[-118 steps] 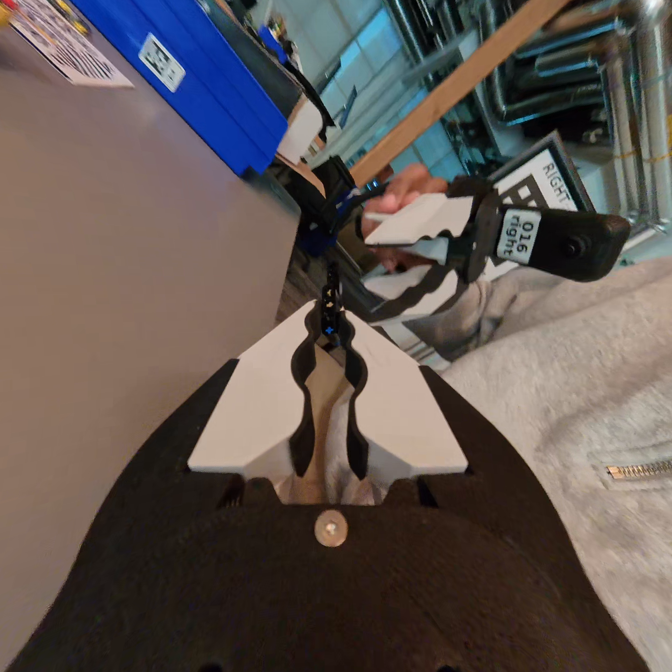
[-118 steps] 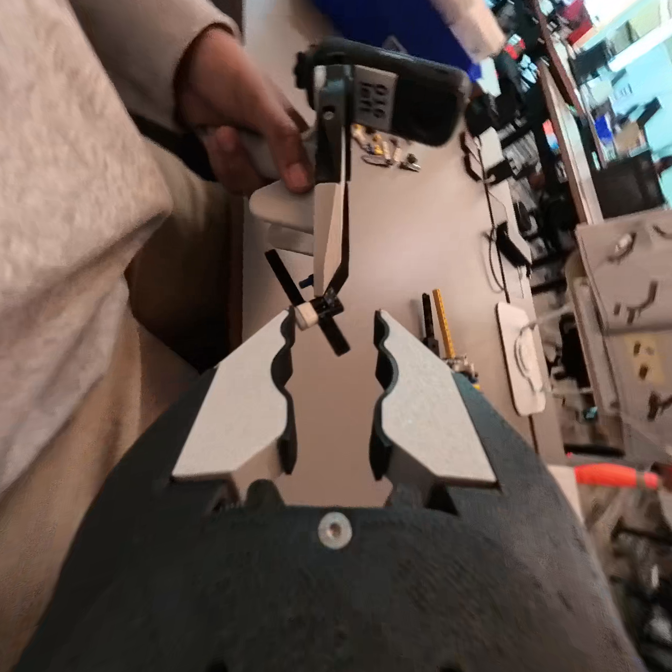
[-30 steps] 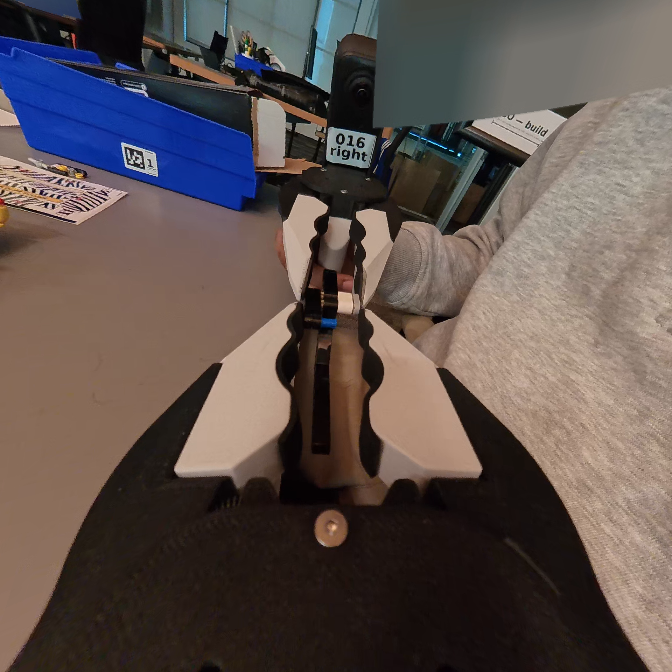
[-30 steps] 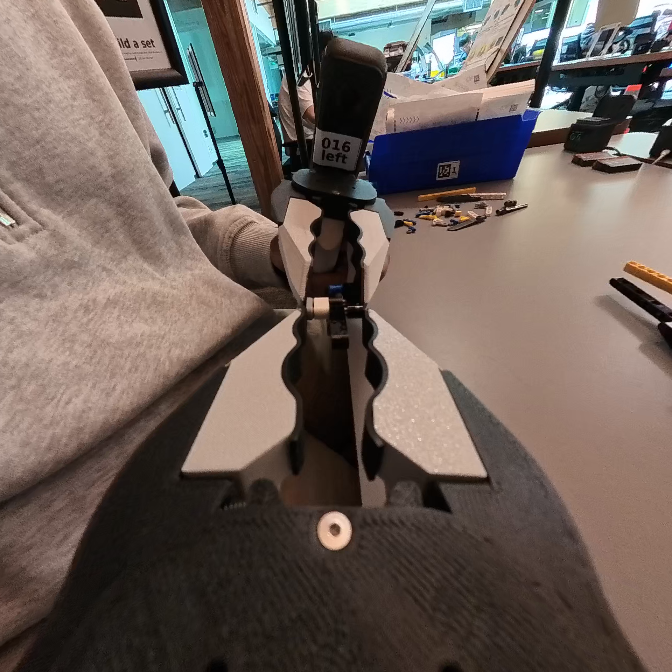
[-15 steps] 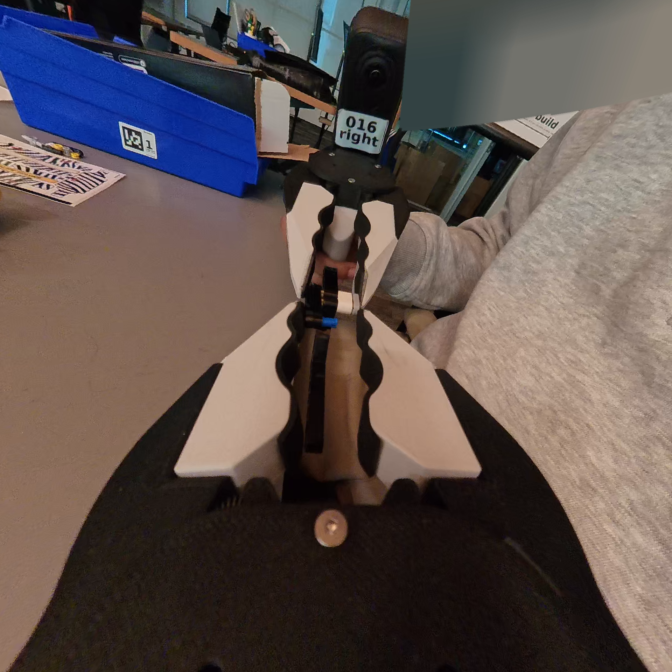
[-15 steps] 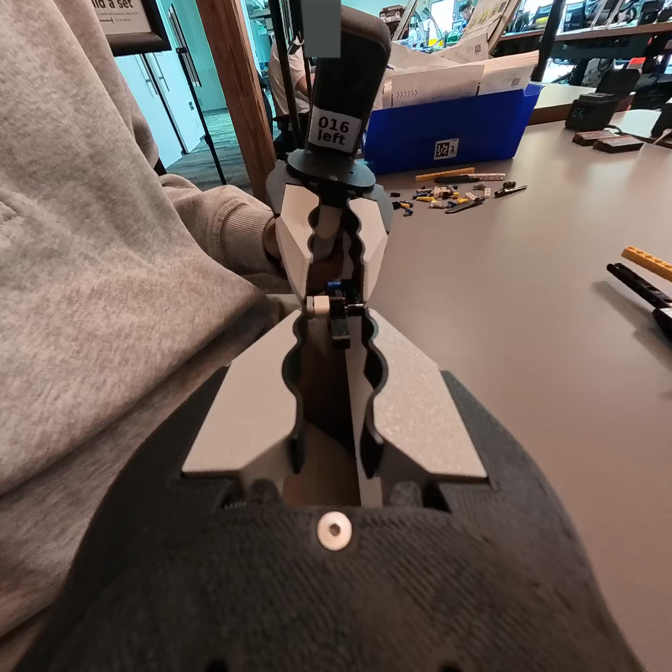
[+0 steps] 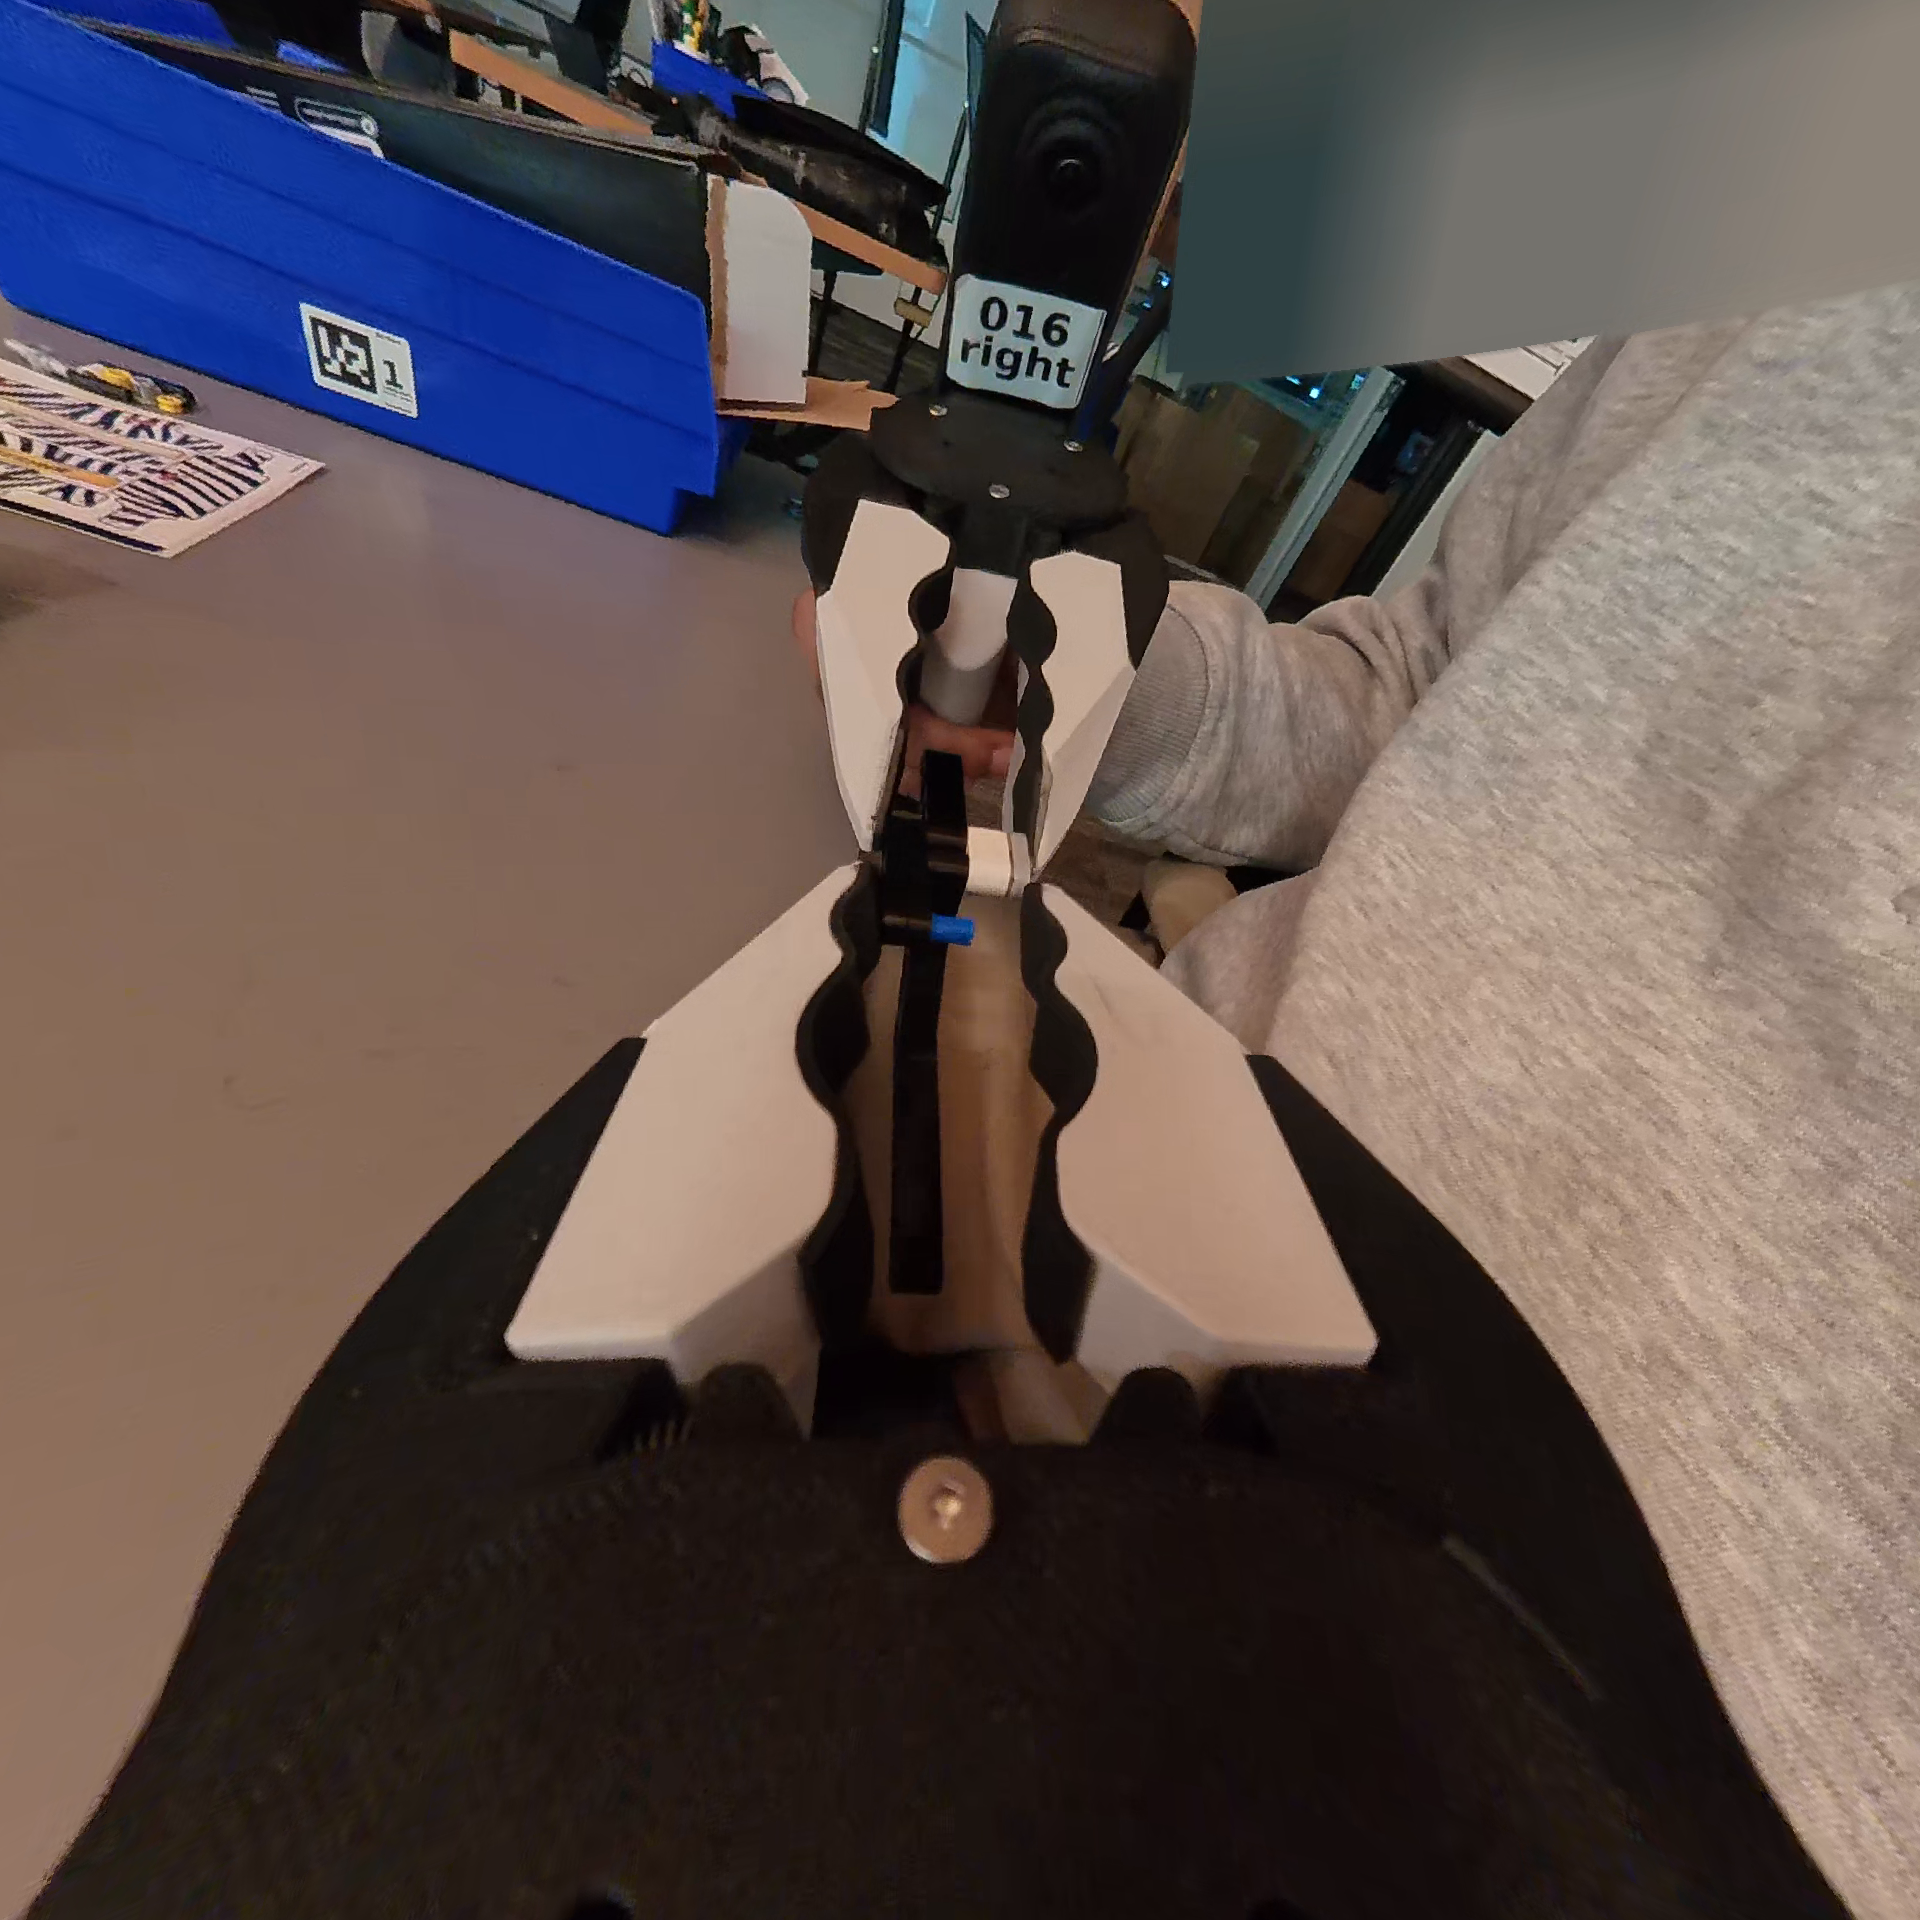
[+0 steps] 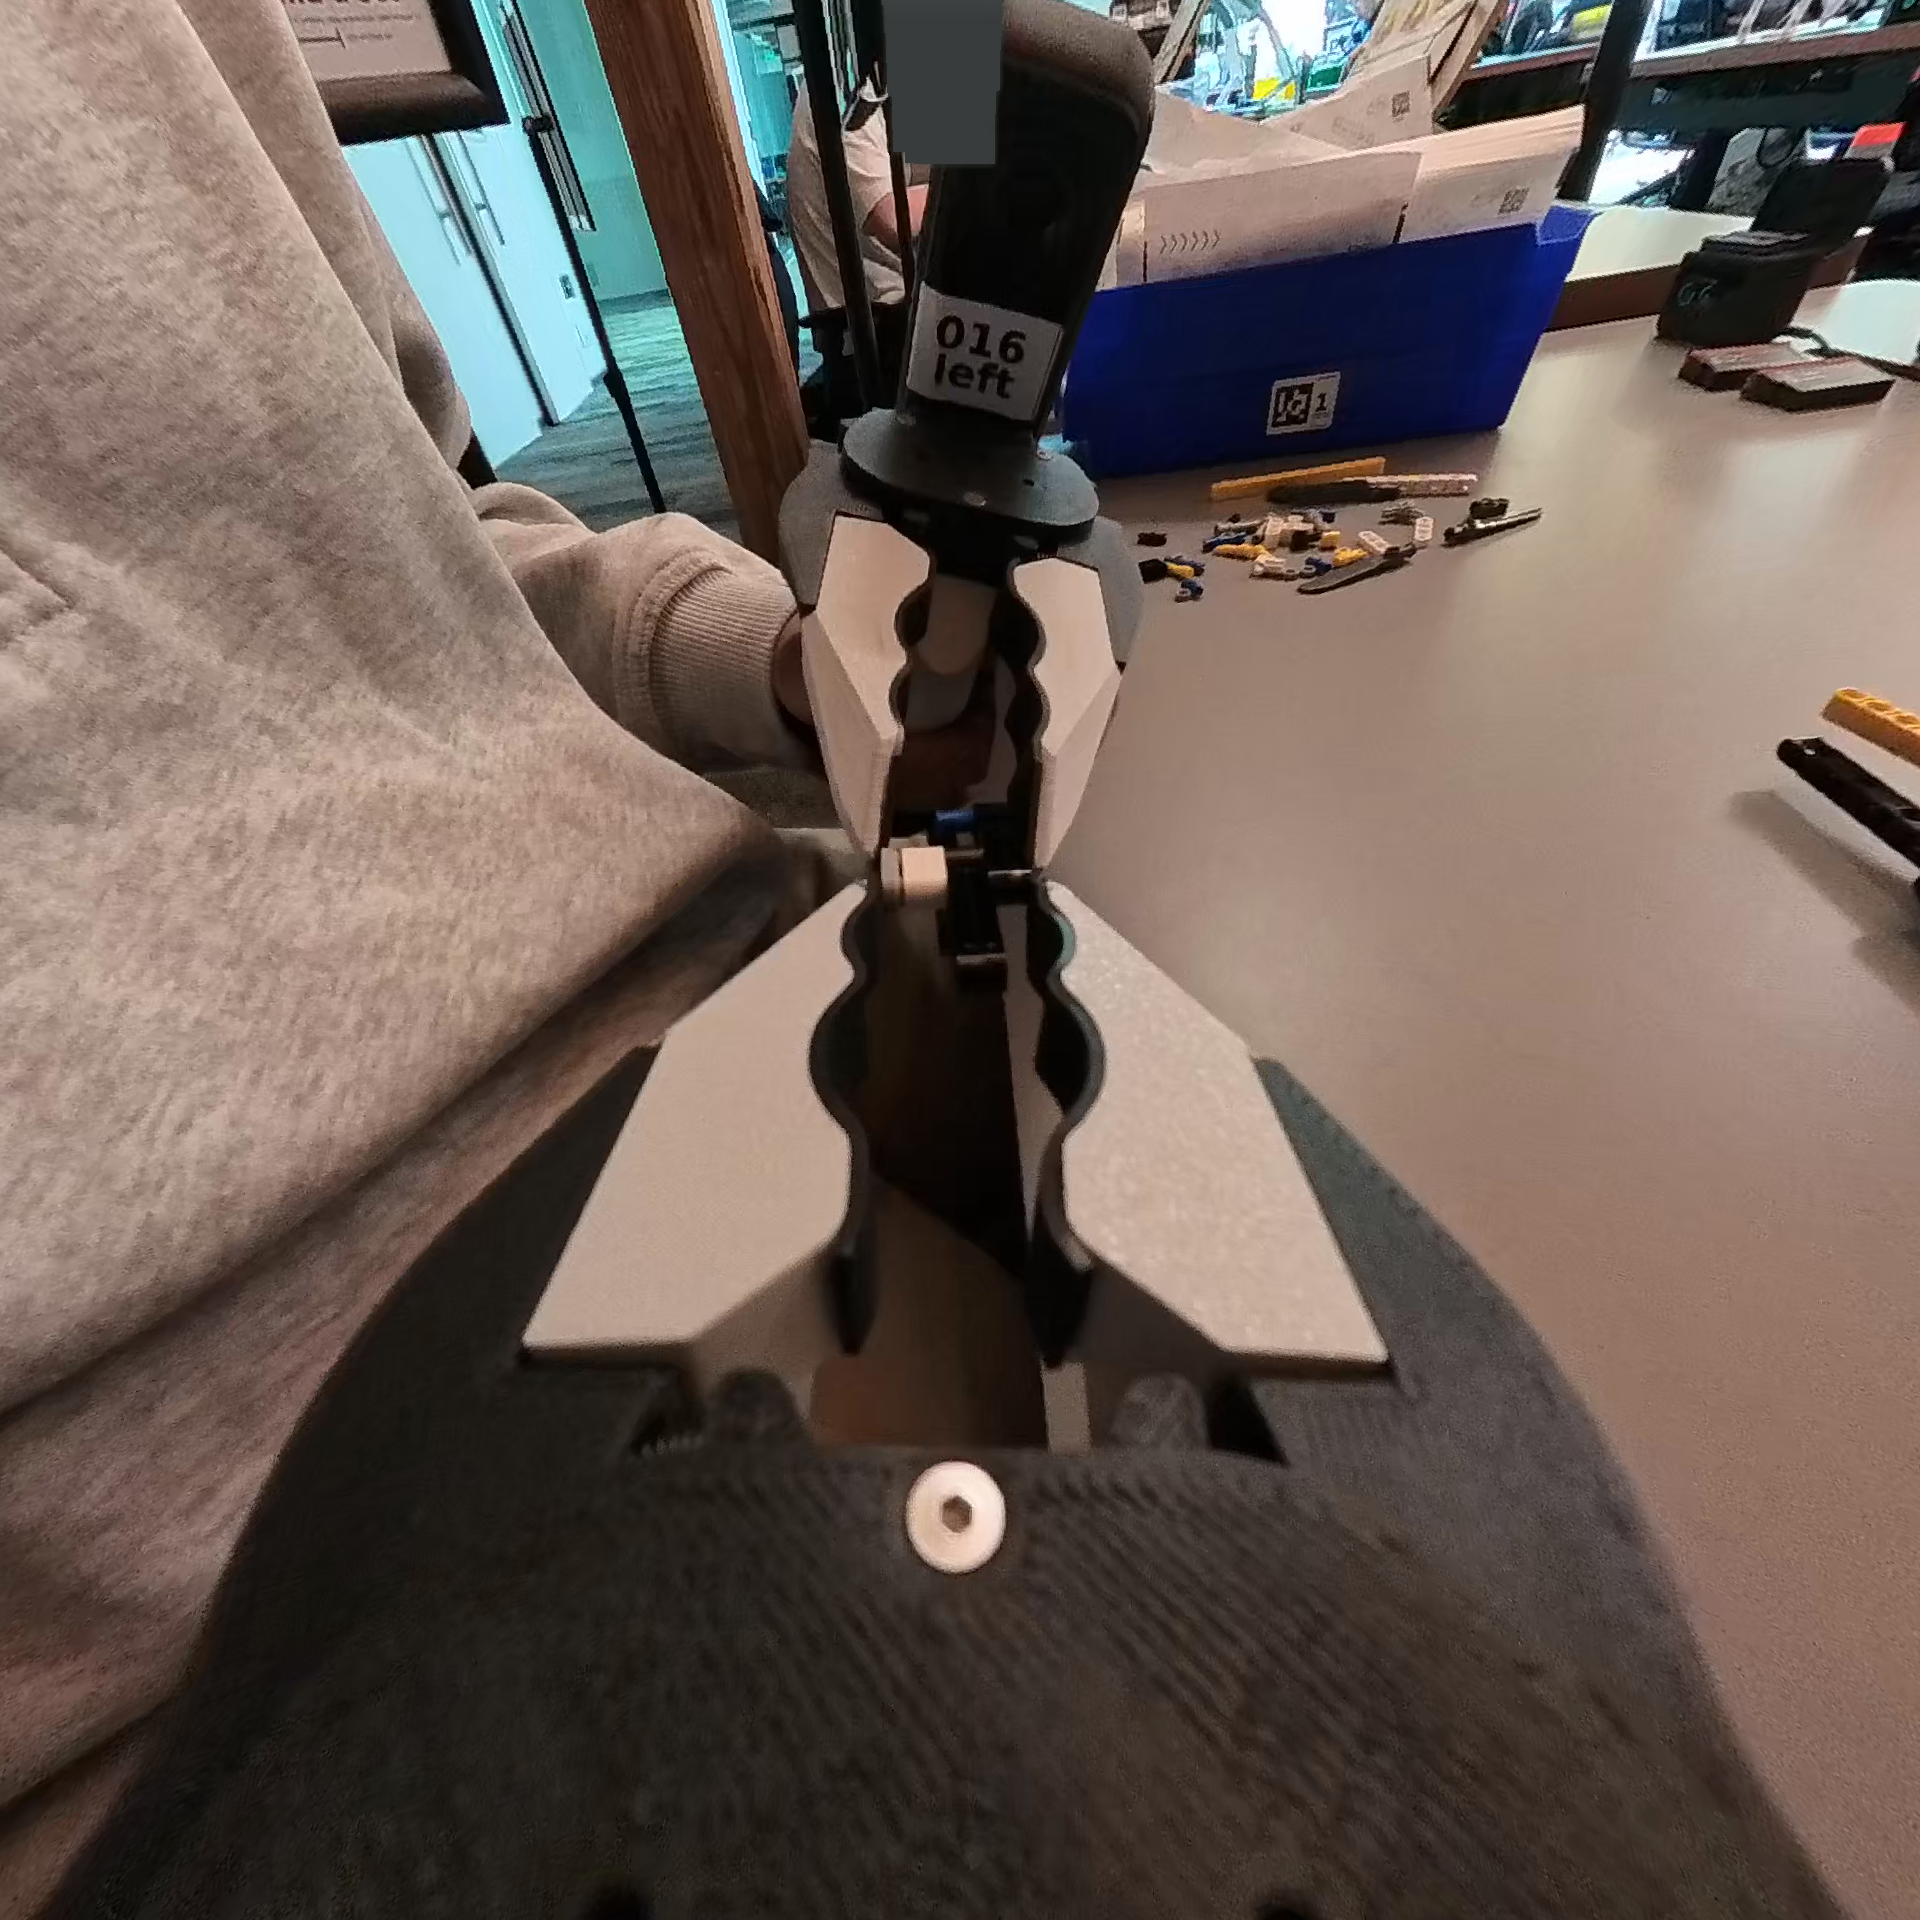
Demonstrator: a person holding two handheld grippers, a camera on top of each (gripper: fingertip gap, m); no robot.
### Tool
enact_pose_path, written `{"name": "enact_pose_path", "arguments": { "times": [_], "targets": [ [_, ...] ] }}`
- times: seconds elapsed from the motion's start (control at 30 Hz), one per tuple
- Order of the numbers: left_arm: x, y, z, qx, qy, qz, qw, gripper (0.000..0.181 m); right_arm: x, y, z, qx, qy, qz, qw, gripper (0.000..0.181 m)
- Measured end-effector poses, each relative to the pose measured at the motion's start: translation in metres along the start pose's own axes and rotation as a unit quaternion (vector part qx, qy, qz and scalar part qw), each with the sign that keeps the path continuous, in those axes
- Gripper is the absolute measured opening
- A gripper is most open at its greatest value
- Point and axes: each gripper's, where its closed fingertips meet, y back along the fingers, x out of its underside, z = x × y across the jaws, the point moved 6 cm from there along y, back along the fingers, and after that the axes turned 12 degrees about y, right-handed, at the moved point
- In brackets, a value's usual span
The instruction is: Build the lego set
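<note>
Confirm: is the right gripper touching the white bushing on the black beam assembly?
Touching. Right wrist view: the right gripper fingertips close across the assembly, the left-hand tip pressed against the white bushing with no gap visible.

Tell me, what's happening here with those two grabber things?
A person is building a lego set with a hand-held gripper in each hand. The two meet tip to tip over the table's edge, the left hand-held gripper and right hand-held gripper both pinching a small black lego assembly. Loose lego pieces wait beside a blue bin.

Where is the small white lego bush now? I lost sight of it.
The white bush sits on the black beam held where both tool tips meet, on the right in the left wrist view.
</note>
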Motion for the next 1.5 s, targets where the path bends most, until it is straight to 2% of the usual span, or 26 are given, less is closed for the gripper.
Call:
{"name": "enact_pose_path", "arguments": {
  "times": [0.27, 0.47, 0.63, 0.87, 1.1, 1.2, 1.43, 1.5],
  "targets": [
    [0.000, -0.001, 0.000, 0.005, 0.006, -0.001, 1.000, 0.025, 0.001, 0.001, -0.001, -0.001, -0.005, -0.009, 1.000, 0.027],
    [-0.004, -0.001, -0.001, -0.019, -0.016, -0.017, 1.000, 0.027, 0.000, 0.002, -0.005, 0.011, -0.010, -0.023, 1.000, 0.026],
    [-0.008, 0.004, 0.004, -0.050, -0.024, -0.033, 0.998, 0.036, -0.001, 0.008, -0.012, 0.041, -0.010, -0.033, 0.999, 0.027],
    [-0.015, 0.014, 0.016, -0.100, -0.016, -0.062, 0.993, 0.040, 0.000, 0.018, -0.031, 0.086, -0.077, -0.070, 0.991, 0.026],
    [-0.017, 0.017, 0.024, -0.125, 0.010, -0.078, 0.989, 0.042, 0.000, 0.024, -0.039, 0.083, -0.154, -0.118, 0.977, 0.026],
    [-0.016, 0.016, 0.023, -0.122, 0.007, -0.072, 0.990, 0.038, 0.000, 0.023, -0.040, 0.073, -0.183, -0.132, 0.972, 0.026],
    [-0.015, 0.012, 0.018, -0.122, -0.014, -0.059, 0.991, 0.015, -0.001, 0.025, -0.042, 0.047, -0.235, -0.168, 0.956, 0.026],
    [-0.015, 0.012, 0.016, -0.118, -0.017, -0.060, 0.991, 0.014, 0.000, 0.025, -0.042, 0.039, -0.248, -0.175, 0.952, 0.026]
  ]
}}
